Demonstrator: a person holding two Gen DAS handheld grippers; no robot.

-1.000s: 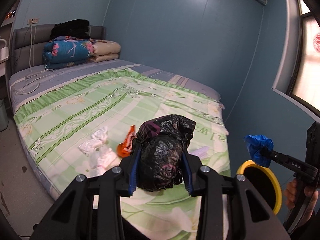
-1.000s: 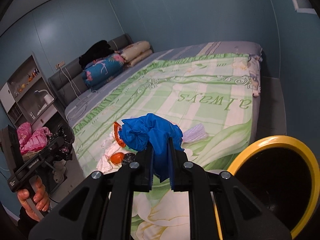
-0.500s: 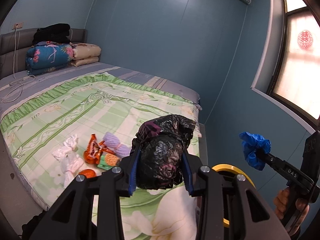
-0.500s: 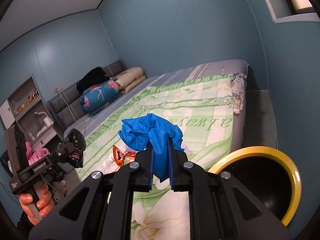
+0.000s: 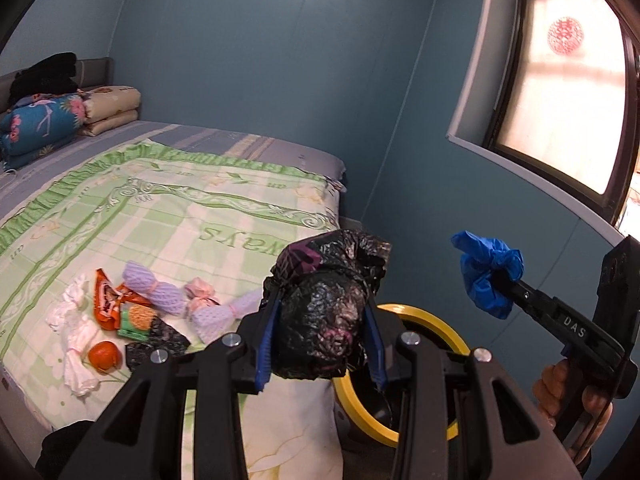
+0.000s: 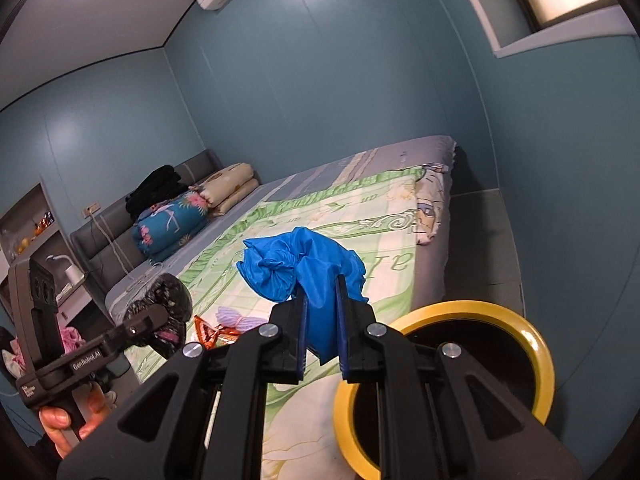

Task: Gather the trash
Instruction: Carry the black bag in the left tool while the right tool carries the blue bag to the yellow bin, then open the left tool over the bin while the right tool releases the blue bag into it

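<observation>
Only left view: orange (image 5: 105, 355) on bed | left claw (image 5: 322, 344) grips black bag (image 5: 324, 320) | right claw (image 6: 321, 334) grips blue bag (image 6: 304, 276)

Blue-walled bedroom (image 6: 320, 80), bed (image 5: 180, 200), window (image 5: 568, 92)

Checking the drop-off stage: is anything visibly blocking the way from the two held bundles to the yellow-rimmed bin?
Nothing visible. The black bag bundle and blue bundle hang in open air near the yellow-rimmed bin, whose mouth shows uncovered beside the bed.
</observation>
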